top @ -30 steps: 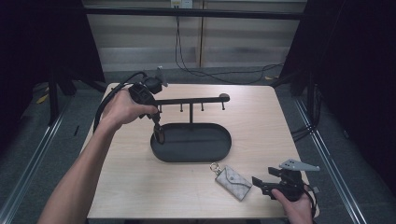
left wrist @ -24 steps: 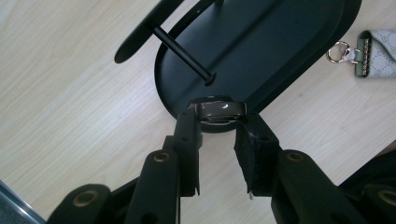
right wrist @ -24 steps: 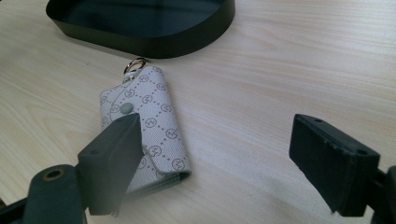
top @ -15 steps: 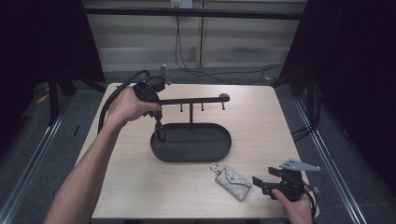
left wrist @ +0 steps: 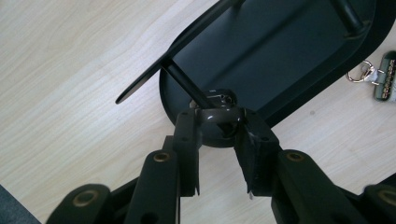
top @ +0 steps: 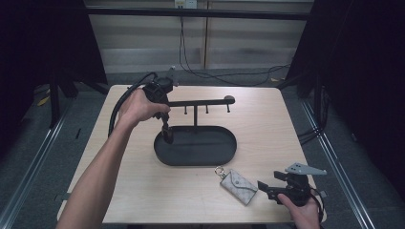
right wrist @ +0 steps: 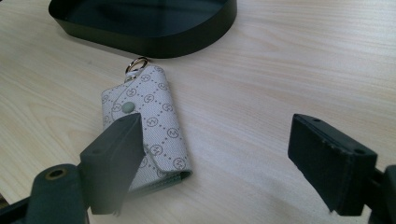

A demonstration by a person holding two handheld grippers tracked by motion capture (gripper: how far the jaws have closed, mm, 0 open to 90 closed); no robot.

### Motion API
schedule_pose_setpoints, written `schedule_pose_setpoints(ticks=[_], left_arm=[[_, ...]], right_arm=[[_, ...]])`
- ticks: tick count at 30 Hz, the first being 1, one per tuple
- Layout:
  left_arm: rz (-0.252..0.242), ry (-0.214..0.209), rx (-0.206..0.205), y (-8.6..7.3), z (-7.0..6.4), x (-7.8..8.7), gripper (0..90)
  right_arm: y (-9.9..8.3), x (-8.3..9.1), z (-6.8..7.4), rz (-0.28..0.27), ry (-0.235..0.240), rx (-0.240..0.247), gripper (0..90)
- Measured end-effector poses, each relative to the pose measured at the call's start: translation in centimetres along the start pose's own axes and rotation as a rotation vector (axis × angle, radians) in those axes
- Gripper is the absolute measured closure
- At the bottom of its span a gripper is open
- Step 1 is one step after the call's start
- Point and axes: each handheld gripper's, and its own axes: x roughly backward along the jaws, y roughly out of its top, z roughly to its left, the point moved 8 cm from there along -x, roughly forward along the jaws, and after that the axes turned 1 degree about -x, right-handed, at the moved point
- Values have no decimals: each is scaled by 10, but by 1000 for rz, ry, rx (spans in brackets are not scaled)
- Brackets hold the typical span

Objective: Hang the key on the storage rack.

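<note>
Clamping our left gripper (left wrist: 217,135) on the black metal key stand's round bar end (left wrist: 218,116) risks tipping it; our right gripper (right wrist: 224,154) gapes empty beside the monogrammed grey key pouch (right wrist: 149,126).

The left gripper (left wrist: 219,140) has its two black jaws closed on the round knob (left wrist: 218,122) at the end of the rack's bar (left wrist: 187,84). Behind the knob lies the dark oval tray (left wrist: 280,56), resting on the pale wooden table (left wrist: 70,93). Past the tray's far rim, a key ring (left wrist: 358,72) and the edge of a patterned pouch (left wrist: 386,77) lie on the table.
</note>
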Motion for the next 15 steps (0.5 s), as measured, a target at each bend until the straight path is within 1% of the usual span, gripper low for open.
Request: schedule_pose_setpoints(ticks=[1,2,3,5,6,7,8,10,13,14,15], left_arm=[[-1,9,-1,1,1,1,706],[-1,9,-1,1,1,1,706],[-3,10,12,2,1,0,705],[-2,7,10,2,2,0,705],[2,6,31,3,3,-1,705],[2,6,31,3,3,-1,705],[1,6,52,4,2,-2,705],[3,21,57,5,2,-2,705],[-2,19,61,5,2,-2,700],[-5,20,72,5,1,-3,648],[-5,31,58,5,3,-3,648]], right_arm=[[0,0,0,1,1,-1,187],[0,0,0,1,1,-1,188],[0,0,0,1,1,0,188],[0,0,0,1,2,0,189],[0,0,0,1,2,1,189],[0,0,0,2,2,0,189],[0,0,0,2,2,0,189],[0,0,1,5,1,3,190],[-1,0,1,7,0,1,190],[-1,0,1,7,1,1,190],[-1,0,1,7,1,1,190]])
